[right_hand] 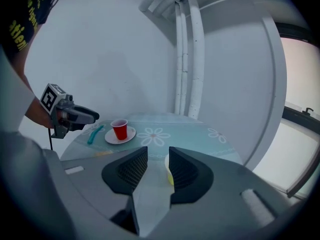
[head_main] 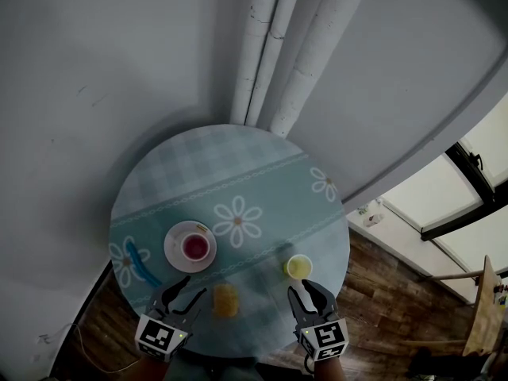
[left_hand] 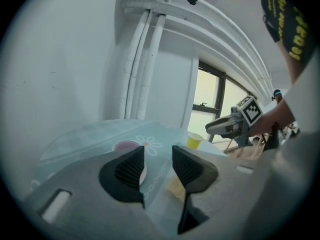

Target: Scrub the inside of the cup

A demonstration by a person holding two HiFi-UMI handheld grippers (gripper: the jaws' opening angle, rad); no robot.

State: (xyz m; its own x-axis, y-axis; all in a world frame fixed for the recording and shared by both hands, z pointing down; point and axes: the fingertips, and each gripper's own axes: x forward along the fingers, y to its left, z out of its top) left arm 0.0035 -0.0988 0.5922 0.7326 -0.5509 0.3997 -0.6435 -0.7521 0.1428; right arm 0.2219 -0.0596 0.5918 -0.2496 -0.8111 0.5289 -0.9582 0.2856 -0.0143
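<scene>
Beyond spread right gripper [right_hand: 158, 151], yellow cup [right_hand: 168, 171] partly hidden, left gripper [left_hand: 158, 149] spread, empty.

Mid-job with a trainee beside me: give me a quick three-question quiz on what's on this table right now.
1. True or false: the red cup stands on the white saucer.
2. Which lies nearest the right gripper? A) the yellow cup B) the blue brush C) the orange sponge
3. Fill in: the left gripper has its jaws apart and holds ____.
Key: 1 true; 2 A; 3 nothing.
</scene>
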